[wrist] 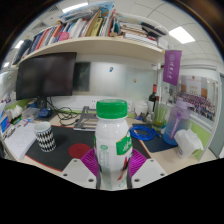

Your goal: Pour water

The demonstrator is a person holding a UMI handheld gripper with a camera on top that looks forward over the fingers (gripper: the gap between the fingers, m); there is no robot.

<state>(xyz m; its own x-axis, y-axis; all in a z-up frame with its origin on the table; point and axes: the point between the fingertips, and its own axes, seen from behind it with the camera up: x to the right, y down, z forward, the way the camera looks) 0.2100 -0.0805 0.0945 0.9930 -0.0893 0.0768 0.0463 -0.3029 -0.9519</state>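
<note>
Tongs [114,163] clamp the white bottle [112,140] with the green cap, both pink pads [91,161] pressing its sides, above the desk [60,150].

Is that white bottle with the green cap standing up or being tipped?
Upright. The bottle stands vertical between the gripper fingers, its green cap on top and level. Nothing is pouring.

Tool [112,165] level, pointing forward; both pink pads [90,161] pressed against bottle [113,140], gripping.
</note>
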